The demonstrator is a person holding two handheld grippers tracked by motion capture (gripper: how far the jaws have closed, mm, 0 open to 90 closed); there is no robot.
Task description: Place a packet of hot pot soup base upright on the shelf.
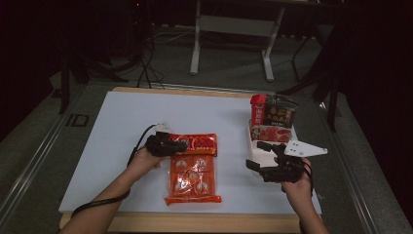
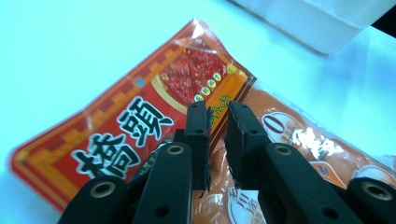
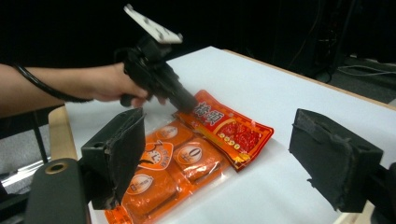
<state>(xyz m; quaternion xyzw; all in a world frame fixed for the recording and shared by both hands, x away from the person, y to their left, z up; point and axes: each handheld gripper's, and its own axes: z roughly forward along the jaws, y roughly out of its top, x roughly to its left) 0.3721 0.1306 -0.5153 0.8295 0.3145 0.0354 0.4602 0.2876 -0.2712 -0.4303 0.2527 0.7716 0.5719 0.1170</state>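
A red sauce packet point(image 1: 200, 142) point(image 2: 130, 107) point(image 3: 233, 130) lies flat on the white table, its near edge overlapping an orange multi-pouch packet point(image 1: 192, 178) point(image 2: 289, 140) point(image 3: 168, 163). My left gripper point(image 1: 182, 145) point(image 2: 217, 109) point(image 3: 187, 103) hovers just over the red packet's left end. Its jaws stand a narrow gap apart with nothing pinched between the pads. My right gripper point(image 1: 254, 154) point(image 3: 219, 135) is to the right of both packets, wide open and empty, pointing toward them.
A white tray point(image 1: 293, 132) point(image 2: 317, 23) at the right rear holds upright snack packets point(image 1: 272, 114). The white board point(image 1: 122, 146) ends at a wooden front edge point(image 1: 195, 223). A desk frame point(image 1: 234, 29) stands on the floor beyond.
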